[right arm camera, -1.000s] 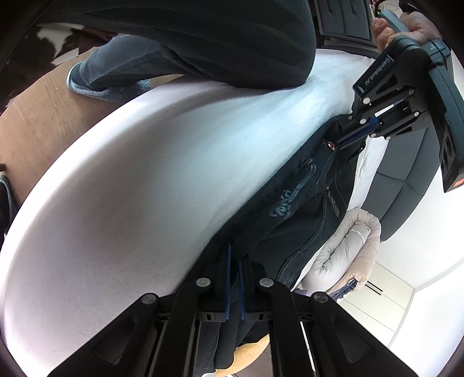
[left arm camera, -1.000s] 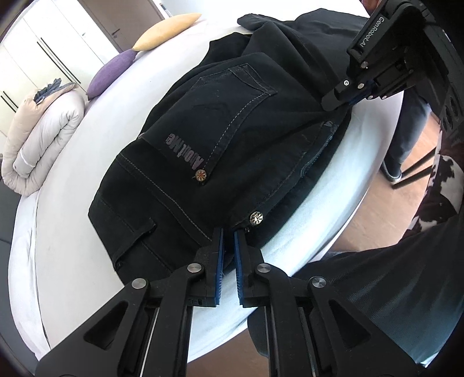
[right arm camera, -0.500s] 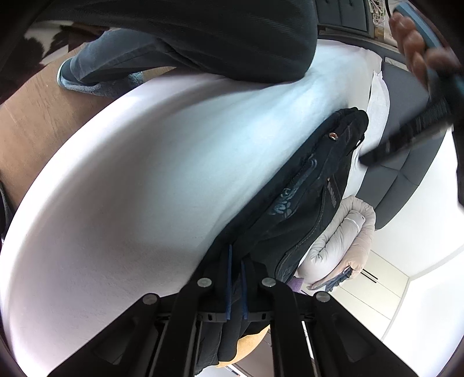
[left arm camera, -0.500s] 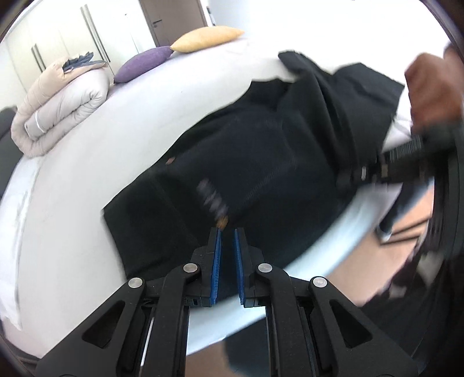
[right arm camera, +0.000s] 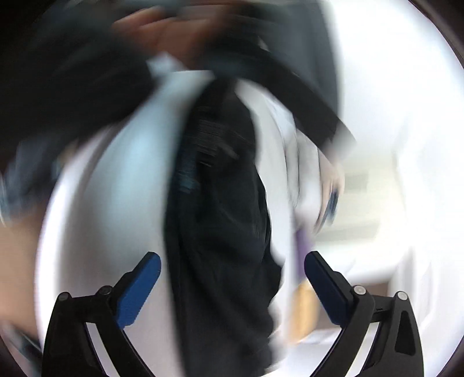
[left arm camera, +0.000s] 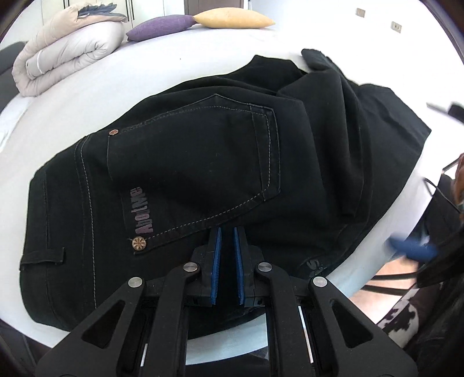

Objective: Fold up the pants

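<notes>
Black jeans (left arm camera: 203, 162) lie folded on the white bed (left arm camera: 174, 58), back pocket and lettered label facing up. My left gripper (left arm camera: 227, 232) hovers over the waistband side, shut with only a thin slit between its blue pads and nothing in them. The right wrist view is badly blurred. It shows my right gripper (right arm camera: 232, 256) with its jaws opening wide; the jeans (right arm camera: 220, 203) lie beyond them and the pads touch nothing. In the left wrist view the right gripper (left arm camera: 411, 249) is a blue smear at the bed's right edge.
A rolled beige duvet (left arm camera: 63, 52) lies at the far left of the bed, with a purple pillow (left arm camera: 159, 27) and a yellow pillow (left arm camera: 232, 18) behind. The bed edge runs close below the jeans. A cow-pattern rug (left arm camera: 400, 316) and a person's dark clothing are at the right.
My right gripper was shut on the jeans' edge; now it is open, off the cloth, lifted and rolled. My left gripper came off the waistband and swung over the jeans.
</notes>
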A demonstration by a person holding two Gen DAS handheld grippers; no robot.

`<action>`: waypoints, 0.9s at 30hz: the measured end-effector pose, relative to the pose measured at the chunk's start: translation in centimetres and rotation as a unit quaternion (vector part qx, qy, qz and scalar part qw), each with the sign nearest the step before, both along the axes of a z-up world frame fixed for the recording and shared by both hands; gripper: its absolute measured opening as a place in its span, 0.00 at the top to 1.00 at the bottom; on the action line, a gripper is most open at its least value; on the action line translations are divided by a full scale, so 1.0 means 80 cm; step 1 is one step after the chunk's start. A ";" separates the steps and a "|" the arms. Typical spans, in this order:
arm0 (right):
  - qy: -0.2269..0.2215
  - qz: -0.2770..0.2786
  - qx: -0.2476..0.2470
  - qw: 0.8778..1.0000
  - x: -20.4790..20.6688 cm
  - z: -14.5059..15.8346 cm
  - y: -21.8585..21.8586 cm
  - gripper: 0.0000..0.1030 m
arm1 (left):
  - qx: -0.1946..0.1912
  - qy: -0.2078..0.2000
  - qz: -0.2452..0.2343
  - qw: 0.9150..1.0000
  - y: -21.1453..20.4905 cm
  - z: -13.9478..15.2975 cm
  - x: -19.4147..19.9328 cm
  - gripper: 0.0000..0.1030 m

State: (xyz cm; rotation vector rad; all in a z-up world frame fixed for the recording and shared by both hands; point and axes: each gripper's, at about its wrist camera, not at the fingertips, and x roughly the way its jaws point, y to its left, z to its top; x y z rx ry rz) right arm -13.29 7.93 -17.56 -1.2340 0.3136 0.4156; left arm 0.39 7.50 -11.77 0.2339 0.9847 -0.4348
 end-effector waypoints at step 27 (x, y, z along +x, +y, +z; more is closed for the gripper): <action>0.299 -0.442 0.722 0.440 0.400 0.006 -0.464 0.40 | -0.047 0.017 0.064 0.997 0.039 -0.017 -0.001 0.92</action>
